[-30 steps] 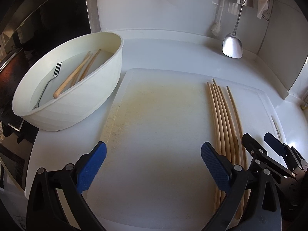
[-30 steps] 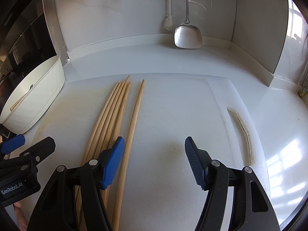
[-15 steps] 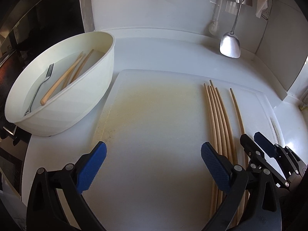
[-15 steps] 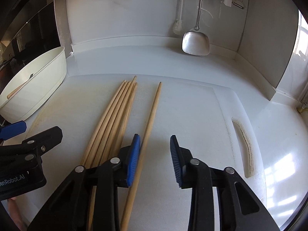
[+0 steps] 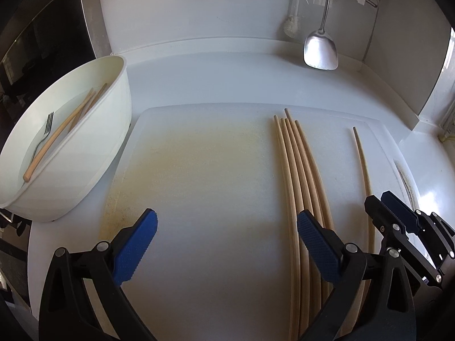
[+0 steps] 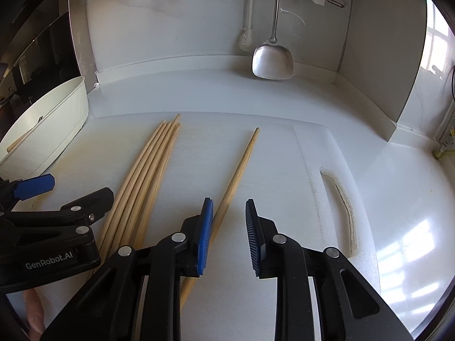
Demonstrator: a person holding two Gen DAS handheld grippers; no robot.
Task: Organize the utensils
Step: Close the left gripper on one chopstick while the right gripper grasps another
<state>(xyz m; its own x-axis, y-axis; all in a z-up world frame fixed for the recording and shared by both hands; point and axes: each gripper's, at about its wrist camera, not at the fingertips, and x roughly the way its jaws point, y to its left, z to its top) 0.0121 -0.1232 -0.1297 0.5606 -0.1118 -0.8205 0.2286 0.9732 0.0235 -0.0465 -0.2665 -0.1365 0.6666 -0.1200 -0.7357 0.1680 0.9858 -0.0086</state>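
Several long wooden chopsticks [image 5: 295, 170] lie bunched on a white cutting board [image 5: 199, 170]; they also show in the right wrist view [image 6: 148, 170]. One single chopstick [image 6: 241, 167] lies apart to their right, also in the left wrist view [image 5: 362, 159]. My right gripper [image 6: 229, 233] is partly closed with a gap; its left pad sits against that single chopstick. My left gripper [image 5: 227, 244] is wide open and empty over the board. A white basin [image 5: 71, 142] at left holds a fork [image 5: 44, 133] and more wooden sticks [image 5: 62, 130].
A steel spatula [image 6: 273, 59] and a brush [image 5: 291, 25] hang on the back wall. The board has a handle slot [image 6: 341, 207] at its right edge. The white counter [image 6: 398, 199] ends at walls at the back and right.
The right gripper narrowed from wide open to a small gap and shifted right. The single chopstick now lies farther from the bunch. The left gripper drifted slightly.
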